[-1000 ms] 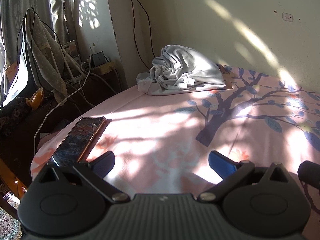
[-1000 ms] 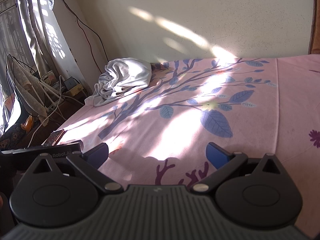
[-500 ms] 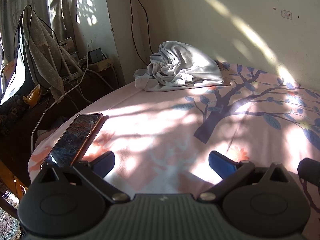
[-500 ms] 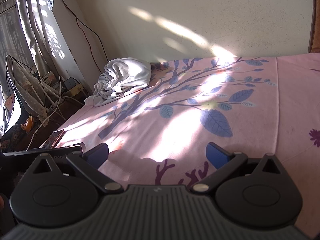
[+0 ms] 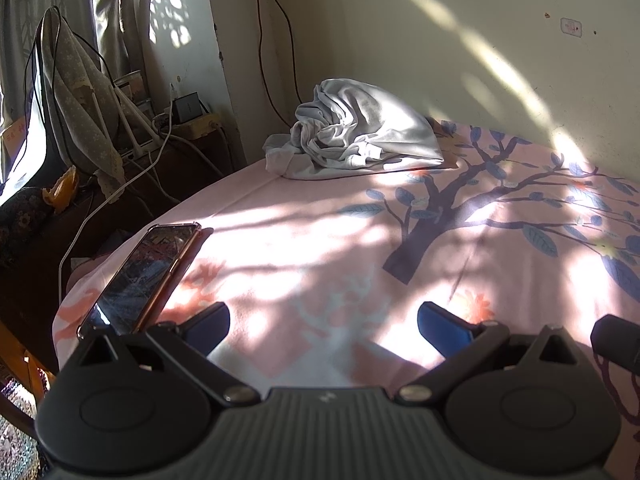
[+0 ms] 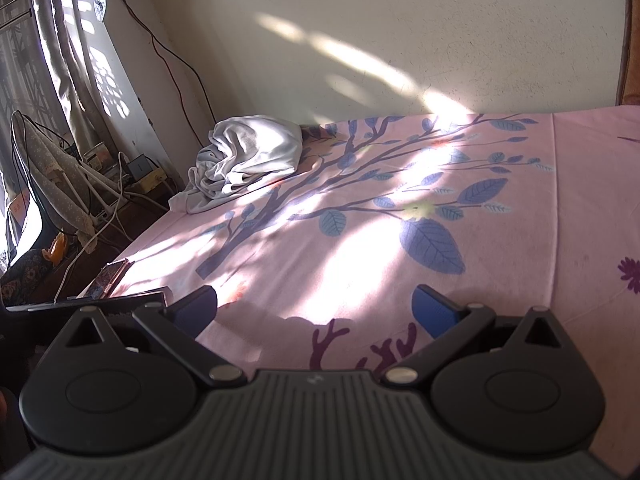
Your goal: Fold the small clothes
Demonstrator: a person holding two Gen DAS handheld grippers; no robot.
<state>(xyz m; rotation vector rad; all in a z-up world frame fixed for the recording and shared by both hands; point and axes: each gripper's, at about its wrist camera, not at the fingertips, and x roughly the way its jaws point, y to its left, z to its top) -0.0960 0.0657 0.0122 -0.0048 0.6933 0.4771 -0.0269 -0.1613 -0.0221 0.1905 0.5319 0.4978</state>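
While it's bunched up in a crumpled heap rather than spread flat, the white garment [image 5: 360,136] is easy to spot: upper middle of the left wrist frame, at the far corner of the bed right up against the wall. In the right wrist view the same white garment [image 6: 248,156] lands in the upper left of centre.

It's lying on a pink bedsheet [image 5: 300,240] with a dark tree and blue leaves printed on it, and patchy sunlight all over. Nothing sits on the stretch of sheet between the cloth and either claw.

The left gripper [image 5: 324,326] is at the bottom of its frame with both blue pads spread wide and nothing between them, well apart from the garment. Same deal with the right gripper [image 6: 314,308], jaws wide apart and empty above the sheet.

A phone [image 5: 140,276] in a clear case lies at the bed's edge in the lower left, just beside the left gripper's left finger. Past the edge there's a cluttered dark side table [image 5: 132,184] with white cables [image 5: 160,148] and a draped patterned cloth [image 5: 76,92].

The right wrist view shows way more of the sheet, including a big blue leaf [image 6: 432,244] and a purple flower [image 6: 630,270] at the right edge, plus the curtain [image 6: 60,52] in the upper left. The phone [image 6: 108,278] is only a sliver there.
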